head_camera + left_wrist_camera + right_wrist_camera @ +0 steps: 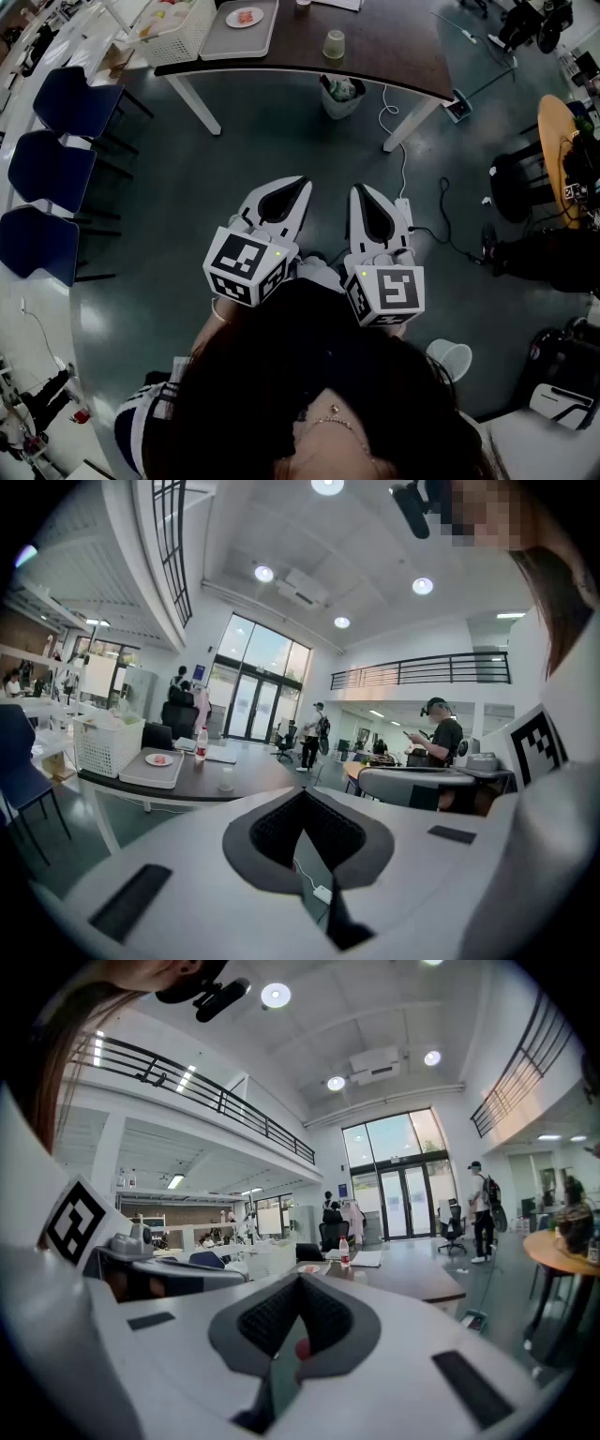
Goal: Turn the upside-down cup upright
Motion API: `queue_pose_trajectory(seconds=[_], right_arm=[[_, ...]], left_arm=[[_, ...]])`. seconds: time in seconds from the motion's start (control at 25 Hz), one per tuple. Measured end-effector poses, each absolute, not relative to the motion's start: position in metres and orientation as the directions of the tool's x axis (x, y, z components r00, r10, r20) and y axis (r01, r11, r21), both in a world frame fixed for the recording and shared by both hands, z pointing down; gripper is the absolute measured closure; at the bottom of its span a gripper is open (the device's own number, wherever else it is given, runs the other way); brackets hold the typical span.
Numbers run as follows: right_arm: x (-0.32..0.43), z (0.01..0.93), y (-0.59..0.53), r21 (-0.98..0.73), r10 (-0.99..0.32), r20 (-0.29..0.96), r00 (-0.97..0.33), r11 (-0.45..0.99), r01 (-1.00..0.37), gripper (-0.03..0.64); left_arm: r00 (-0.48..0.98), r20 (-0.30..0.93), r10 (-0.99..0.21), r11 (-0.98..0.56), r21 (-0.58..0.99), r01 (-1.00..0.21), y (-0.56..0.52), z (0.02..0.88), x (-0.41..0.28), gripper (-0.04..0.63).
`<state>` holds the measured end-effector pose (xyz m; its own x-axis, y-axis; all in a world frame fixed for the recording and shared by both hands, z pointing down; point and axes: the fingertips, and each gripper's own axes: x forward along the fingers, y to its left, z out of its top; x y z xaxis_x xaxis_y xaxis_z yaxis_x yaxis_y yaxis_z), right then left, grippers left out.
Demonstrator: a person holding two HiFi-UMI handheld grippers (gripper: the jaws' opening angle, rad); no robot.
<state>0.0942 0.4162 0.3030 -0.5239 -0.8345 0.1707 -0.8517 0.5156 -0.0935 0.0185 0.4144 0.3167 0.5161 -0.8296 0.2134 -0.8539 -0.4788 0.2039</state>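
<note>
Left gripper [298,185] and right gripper [360,192]: both fully closed, nothing between the jaws. You hold them side by side just in front of your body, tipped slightly down toward the far table. Each gripper view shows the pads together and empty.

Cup [334,44]: pale and translucent. It stands alone on the dark table [394,56] close to the near edge, well apart from both grippers. It is too small from here to confirm which way up it sits.

On the table to the cup's left is a grey tray [265,42] carrying a small plate [245,17], then a white basket [183,33]. A lined bin [342,96] sits under the table just near of the cup. A white cable [401,169] trails over the floor between you and the table.

Step in hand, as judged: approach, with no grasp yet.
- Step clear of the cable as you close in.
- Spread one gripper's jaws wide before you reach, not at the cup.
- Take the cup by its side wall at mid-height; it looks thin and may flex, so squeeze gently.
- Lift it clear of the table before rolling your wrist, so the rim does not catch.
- Set it down away from the near edge and the bin.
- Keep the other gripper back.
</note>
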Motion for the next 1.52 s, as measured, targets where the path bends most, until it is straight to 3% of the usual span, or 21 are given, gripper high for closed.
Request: queue_pose_trajectory(seconds=[1.08,1.52], right_arm=[[0.121,0.315,0.373,-0.087,-0.806,0.143,-0.574,0.568,-0.818,0.598],[0.093,0.321,0.294,-0.089,-0.802,0.154,-0.576,0.570,-0.817,0.598]], left_arm=[[0.468,0.246,-0.849,-0.426,0.203,-0.881,0.380,0.334,0.045,0.594],[0.482,0.251,-0.839,-0.443,0.196,-0.875,0.292,0.339,0.022,0.594]])
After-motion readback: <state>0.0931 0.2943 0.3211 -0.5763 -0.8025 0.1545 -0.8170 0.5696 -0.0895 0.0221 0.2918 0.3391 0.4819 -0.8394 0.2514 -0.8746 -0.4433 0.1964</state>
